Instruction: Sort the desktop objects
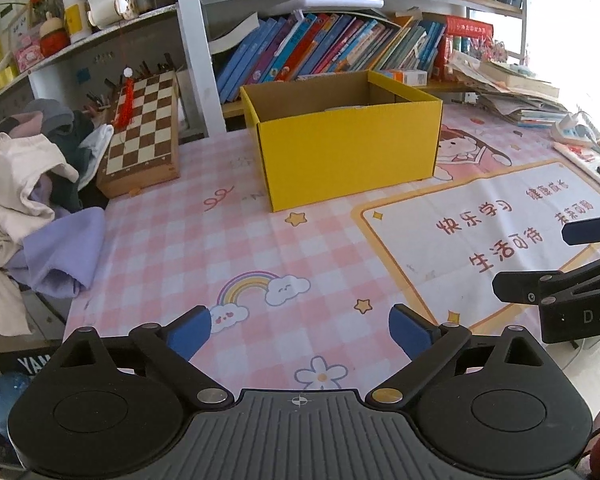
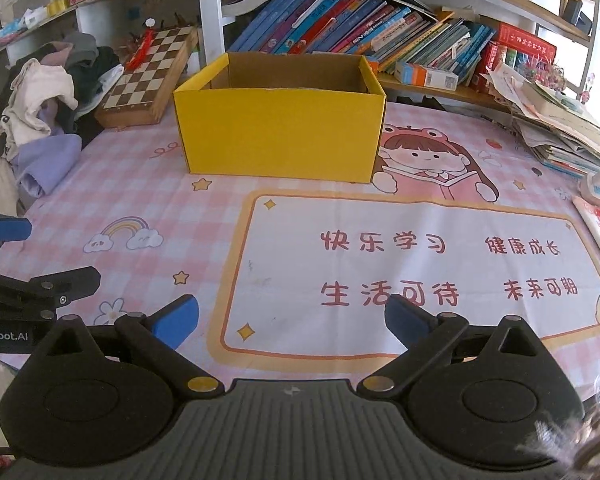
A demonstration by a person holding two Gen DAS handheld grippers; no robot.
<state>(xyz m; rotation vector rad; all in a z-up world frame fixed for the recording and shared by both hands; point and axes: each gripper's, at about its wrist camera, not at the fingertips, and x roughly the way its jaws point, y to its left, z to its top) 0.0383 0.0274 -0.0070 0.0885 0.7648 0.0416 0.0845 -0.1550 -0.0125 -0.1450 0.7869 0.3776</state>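
**Both tools empty, box dead ahead**

The left tool [image 1: 299,334] and right tool [image 2: 292,322] hang side by side over the table [image 2: 172,208], each spread wide with nothing between its blue fingers. One yellow box [image 2: 280,136], open-topped, stands ahead of both, its long side facing them, slightly nearer the right tool's line. One chessboard [image 1: 144,132] and one clothes pile [image 1: 32,184] lie ahead-left. No loose item lies between tools and box.

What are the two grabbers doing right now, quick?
Left gripper: open, holding nothing.
Right gripper: open, holding nothing.
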